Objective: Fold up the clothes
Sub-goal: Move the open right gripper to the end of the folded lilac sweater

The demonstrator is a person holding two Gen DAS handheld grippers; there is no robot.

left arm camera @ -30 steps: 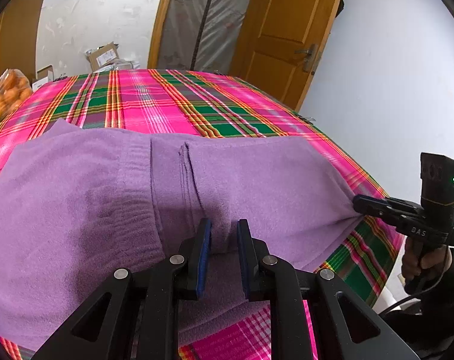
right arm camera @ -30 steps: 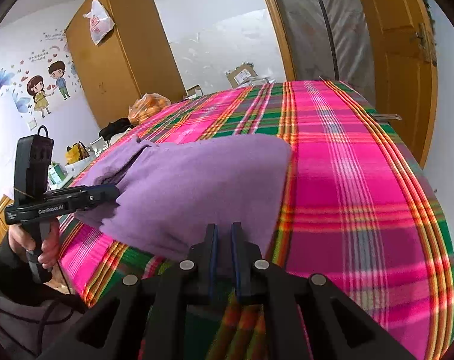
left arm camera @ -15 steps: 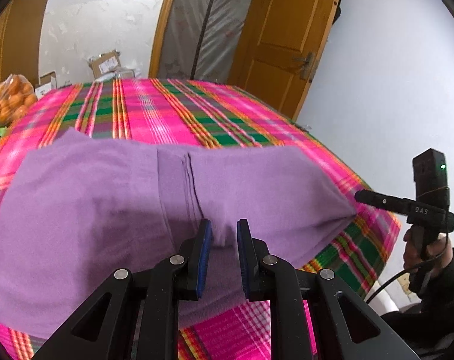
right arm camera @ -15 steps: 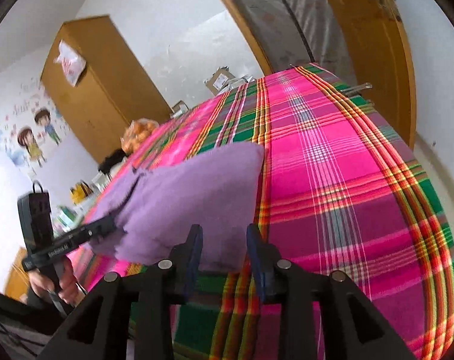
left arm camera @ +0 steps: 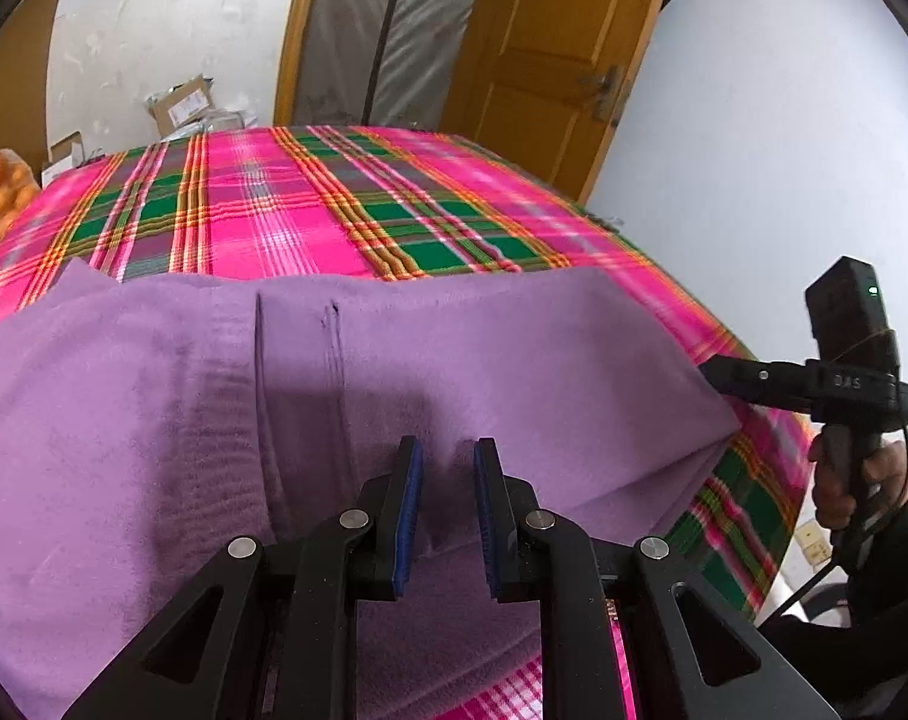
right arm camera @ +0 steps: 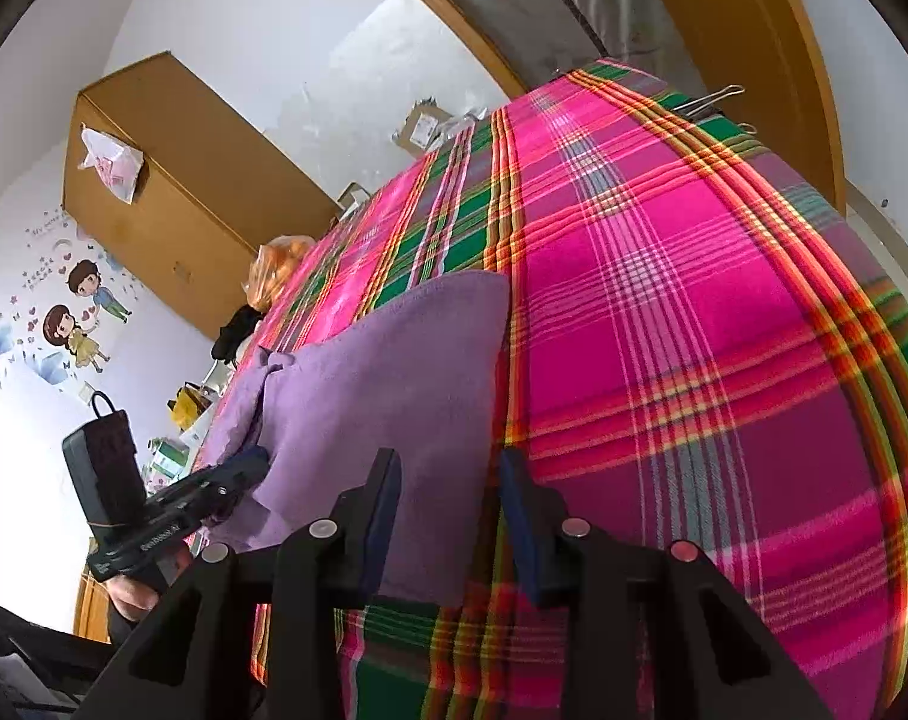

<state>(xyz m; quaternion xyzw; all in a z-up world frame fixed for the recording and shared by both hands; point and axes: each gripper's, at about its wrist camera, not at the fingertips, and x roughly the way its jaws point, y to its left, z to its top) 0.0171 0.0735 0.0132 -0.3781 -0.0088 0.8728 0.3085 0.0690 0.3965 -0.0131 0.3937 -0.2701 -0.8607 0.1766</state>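
Observation:
A purple fleece garment [left arm camera: 274, 396] lies folded on the plaid-covered table [left arm camera: 262, 222]; it also shows in the right wrist view [right arm camera: 394, 384]. My left gripper [left arm camera: 445, 450] has its jaws slightly apart over the garment's near edge, with cloth between them, not pinched. My right gripper [right arm camera: 448, 468] is open just above the garment's right corner. From the left wrist view the right gripper [left arm camera: 718, 372] sits at that corner. From the right wrist view the left gripper [right arm camera: 244, 468] sits at the garment's left near edge.
A bag of oranges [right arm camera: 274, 276] sits at the table's far left. Behind the table are cardboard boxes [left arm camera: 184, 105], a wooden door [left arm camera: 556, 60] and a wooden wardrobe [right arm camera: 178, 180]. The table's right edge drops off near my right hand [left arm camera: 844, 480].
My right gripper opened and let go of the garment's corner, then tilted up. My left gripper's jaws parted a little. The garment settled flat on the table.

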